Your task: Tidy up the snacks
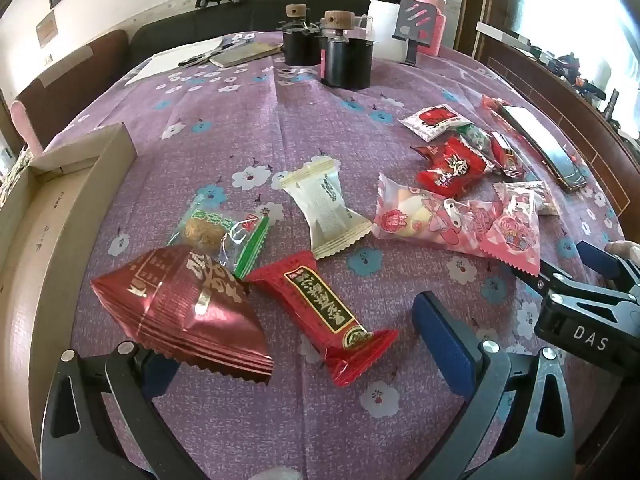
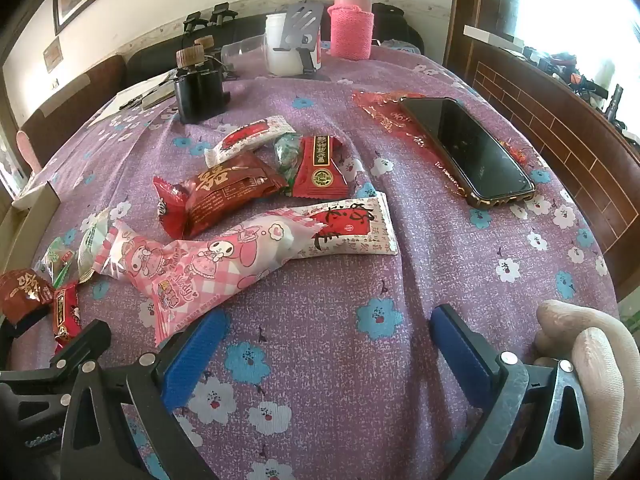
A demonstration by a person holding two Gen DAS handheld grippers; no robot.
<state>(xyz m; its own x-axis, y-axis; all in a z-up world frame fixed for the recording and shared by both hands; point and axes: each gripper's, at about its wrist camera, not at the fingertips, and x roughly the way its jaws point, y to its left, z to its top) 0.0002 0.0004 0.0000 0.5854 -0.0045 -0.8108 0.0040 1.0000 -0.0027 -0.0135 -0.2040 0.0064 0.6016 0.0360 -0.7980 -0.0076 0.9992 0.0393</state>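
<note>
Hovering open, both tools flank bare cloth [image 2: 320, 360] before pink packet [image 2: 200, 268].

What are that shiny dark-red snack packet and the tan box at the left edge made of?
The shiny dark-red snack packet looks like metallised plastic film: glossy glare, fine creases, a zigzag crimped end. The tan box looks like matte cardboard: dull brown walls with folded flaps. Neither is certain from looks alone.

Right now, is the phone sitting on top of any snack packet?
No. In the right wrist view the phone lies on a flat red wrapper, apart from the snack packets to its left.
</note>
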